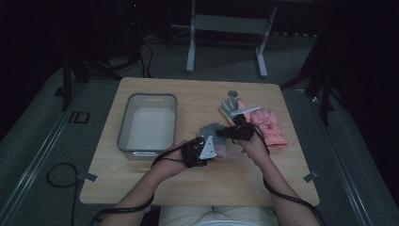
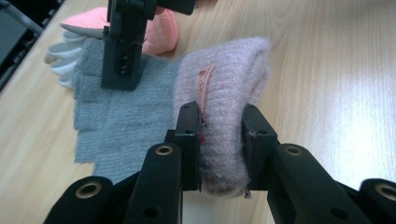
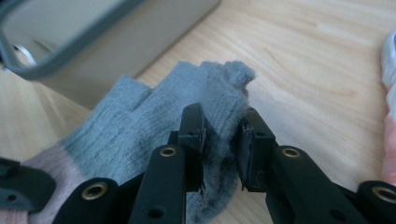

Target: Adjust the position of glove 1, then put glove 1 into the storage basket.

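Left gripper view has the grey glove (image 2: 116, 116) clamped by its pink cuff between the left tongs (image 2: 222, 149), while the right tongs (image 3: 224, 151) pinch its finger end, likely to stretch it flat. Both hands meet just above the tabletop (image 1: 197, 181), the bin (image 1: 123, 126) beyond the left tongs.

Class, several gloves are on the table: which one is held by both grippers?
The grey glove with the pale pink cuff: left gripper clamps its cuff, right gripper its finger end. The pink glove lies untouched.

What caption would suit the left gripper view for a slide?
Left gripper clamps the glove's pinkish cuff; right gripper holds its grey fingers.
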A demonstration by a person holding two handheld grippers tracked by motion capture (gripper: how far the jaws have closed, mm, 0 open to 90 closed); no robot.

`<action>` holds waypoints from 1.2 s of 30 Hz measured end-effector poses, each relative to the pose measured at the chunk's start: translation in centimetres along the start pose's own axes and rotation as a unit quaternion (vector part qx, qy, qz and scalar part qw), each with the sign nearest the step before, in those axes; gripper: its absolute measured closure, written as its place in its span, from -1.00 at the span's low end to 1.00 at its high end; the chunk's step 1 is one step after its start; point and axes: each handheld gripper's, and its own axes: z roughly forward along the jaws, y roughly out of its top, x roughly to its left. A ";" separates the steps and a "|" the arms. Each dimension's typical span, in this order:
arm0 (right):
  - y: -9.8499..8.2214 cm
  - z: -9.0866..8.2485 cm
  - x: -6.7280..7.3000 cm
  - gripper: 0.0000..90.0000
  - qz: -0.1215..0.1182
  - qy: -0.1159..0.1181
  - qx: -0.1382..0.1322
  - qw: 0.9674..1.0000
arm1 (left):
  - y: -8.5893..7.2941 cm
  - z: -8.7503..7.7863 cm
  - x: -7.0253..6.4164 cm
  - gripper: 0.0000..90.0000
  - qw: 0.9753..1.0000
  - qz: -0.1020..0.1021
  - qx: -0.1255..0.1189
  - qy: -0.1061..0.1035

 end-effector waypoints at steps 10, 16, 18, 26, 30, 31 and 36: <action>2.5 -1.5 0.9 0.65 -0.002 0.009 -0.028 1.000 | 0.5 -3.0 2.3 0.60 1.000 -0.004 -0.020 0.006; 4.1 -1.4 1.9 0.65 -0.013 0.007 -0.028 0.999 | 0.4 -4.4 3.6 0.60 1.000 -0.003 -0.018 0.002; 4.7 -1.3 2.1 0.65 -0.013 0.009 -0.028 0.999 | 0.3 -4.8 4.0 0.60 1.000 -0.006 -0.016 0.002; 6.6 -0.6 3.3 0.65 -0.024 0.010 -0.032 0.999 | 0.0 -6.4 5.1 0.60 1.000 0.000 0.000 0.014; 7.6 0.0 4.2 0.65 -0.030 0.010 -0.037 0.999 | -1.0 -7.3 5.7 0.60 1.000 -0.004 -0.010 0.018; 7.8 0.1 4.3 0.66 -0.032 0.011 -0.036 0.999 | -1.4 -7.6 5.8 0.60 1.000 -0.001 -0.012 0.022; 9.3 1.0 5.4 0.66 -0.038 0.021 -0.039 0.998 | -2.5 -8.8 6.4 0.60 0.999 -0.007 -0.006 0.034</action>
